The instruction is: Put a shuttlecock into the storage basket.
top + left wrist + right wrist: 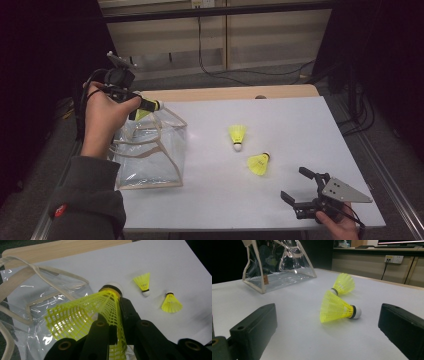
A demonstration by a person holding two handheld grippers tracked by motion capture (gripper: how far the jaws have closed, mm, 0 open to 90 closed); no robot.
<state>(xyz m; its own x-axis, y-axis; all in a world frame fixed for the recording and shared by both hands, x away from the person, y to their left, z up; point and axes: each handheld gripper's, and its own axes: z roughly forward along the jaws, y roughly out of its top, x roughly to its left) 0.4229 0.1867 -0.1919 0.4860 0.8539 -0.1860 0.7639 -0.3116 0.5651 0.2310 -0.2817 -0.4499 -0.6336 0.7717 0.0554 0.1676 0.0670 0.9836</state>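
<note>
My left gripper (148,105) hangs over the open top of a clear plastic bag (150,152) with beige straps, at the table's left. Its jaws are shut on the skirt of a yellow shuttlecock (142,114), cork pointing away from the hand. In the left gripper view the netted skirt (80,315) is pinched between the jaws of that gripper (113,315), above the bag (37,297). Two more yellow shuttlecocks (237,135) (258,163) lie mid-table. My right gripper (299,186) rests open near the front right edge, facing the nearer shuttlecock (337,308); the other shuttlecock (344,283) lies behind it.
A white sheet (280,120) covers the table, with a wooden edge (225,93) at the back. The bag (277,265) stands upright beyond the shuttlecocks in the right gripper view. Cables (240,75) run along the floor behind the table.
</note>
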